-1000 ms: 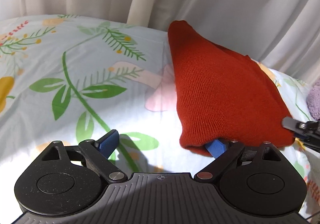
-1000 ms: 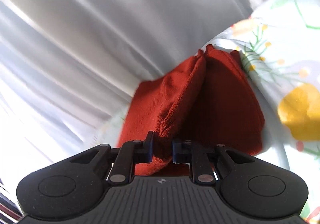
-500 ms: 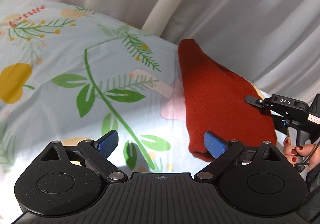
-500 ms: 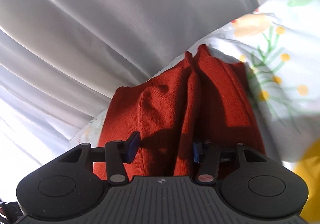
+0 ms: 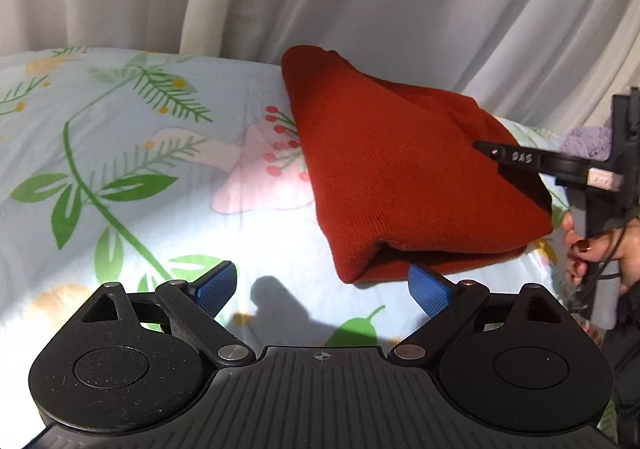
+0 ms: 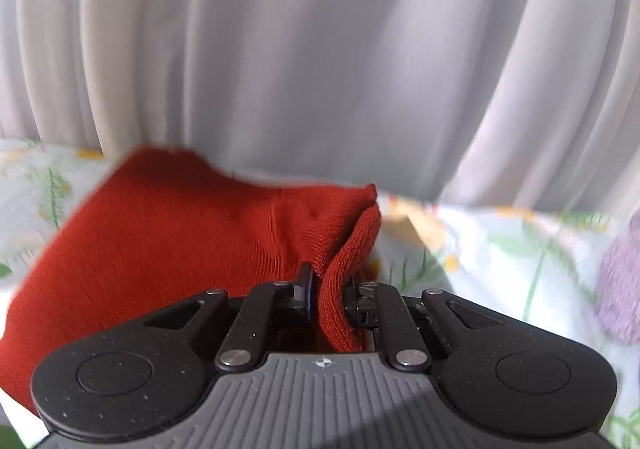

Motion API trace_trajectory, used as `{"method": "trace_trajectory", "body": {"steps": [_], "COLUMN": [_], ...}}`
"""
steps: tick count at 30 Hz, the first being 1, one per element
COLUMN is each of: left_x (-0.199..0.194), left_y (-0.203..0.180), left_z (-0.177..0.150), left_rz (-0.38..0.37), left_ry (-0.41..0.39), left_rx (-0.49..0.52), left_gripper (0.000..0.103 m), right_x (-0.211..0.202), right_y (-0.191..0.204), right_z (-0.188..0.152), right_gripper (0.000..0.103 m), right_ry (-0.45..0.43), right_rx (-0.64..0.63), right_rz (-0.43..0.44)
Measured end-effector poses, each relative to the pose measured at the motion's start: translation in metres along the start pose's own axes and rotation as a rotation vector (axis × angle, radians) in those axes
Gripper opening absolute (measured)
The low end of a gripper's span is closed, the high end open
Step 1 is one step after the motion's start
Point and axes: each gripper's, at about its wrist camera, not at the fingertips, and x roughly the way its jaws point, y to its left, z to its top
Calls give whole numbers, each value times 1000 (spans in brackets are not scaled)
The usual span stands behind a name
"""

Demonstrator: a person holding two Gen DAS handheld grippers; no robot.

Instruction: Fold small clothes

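A rust-red knit garment [image 5: 404,177] lies folded on the floral bedsheet [image 5: 120,153]. My left gripper [image 5: 320,289] is open and empty, just in front of the garment's near left corner, its blue pads apart. My right gripper [image 6: 326,295] is shut on a fold of the red garment [image 6: 168,241] at its right edge. The right gripper also shows in the left wrist view [image 5: 560,165] at the garment's right side, held by a hand.
White curtains [image 5: 360,1] hang close behind the bed. A lilac fuzzy item [image 6: 618,289] lies on the sheet to the right of the garment; it also shows in the left wrist view [image 5: 586,143].
My right gripper opened half a second ago and has shut again on the garment's right edge. My left gripper stayed open and drew back a little from the near corner.
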Motion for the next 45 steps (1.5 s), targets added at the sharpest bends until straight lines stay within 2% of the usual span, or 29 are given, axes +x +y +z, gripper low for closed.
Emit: {"method": "trace_trajectory", "body": {"steps": [2,6,11,14,16,18,19,20,22,23,24,26,27,29,32,37,40,42,45], "left_x": [5,14,24,29,28,23,20,17,14,14,14,14,14,15,17,13,4,-7,-17], "left_y": [-4,1,0,-1,0,4,6,10,21,25,29,33,34,35,30,33,35,35,41], "left_z": [-1,3,7,10,10,9,9,9,10,11,11,10,10,11,12,15,18,21,27], "left_rz": [27,52,85,91,101,111,126,140,134,117,103,92,87,87,109,105,114,154,266], "left_ry": [-1,0,7,3,-7,-21,-30,-37,-41,-32,-20,-11,-11,-5,1,38,79,76,52], "left_rx": [23,-8,-8,-7,-14,-40,-51,-63,-98,-114,-124,-131,-128,-128,-116,-119,-114,-88,-68], "left_gripper": [96,96,96,96,96,95,95,95,95,95,95,95,95,95,97,97,97,96,96], "right_x": [-15,-59,-91,-82,-72,-68,-67,-66,-61,-58,-53,-42,-36,-36,-39,-44,-63,-79,-98], "right_y": [-12,-55,-82,-73,-61,-53,-52,-58,-72,-78,-80,-78,-77,-76,-67,-64,-66,-67,-76], "right_z": [-3,-21,-76,-87,-83,-76,-73,-76,-90,-98,-102,-105,-109,-110,-98,-92,-89,-86,-79], "right_gripper": [19,48,50,53,49,12,12,10,9,9,9,9,8,7,7,8,15,18,20], "right_ry": [-24,-58,27,61,52,45,51,38,15,8,28,121,158,155,151,162,130,91,58], "right_rx": [65,335,616,678,671,659,671,747,972,1040,1055,972,942,919,801,715,619,533,468], "right_rz": [32,125,342,420,395,308,303,364,583,636,627,497,470,477,428,399,348,298,230]}}
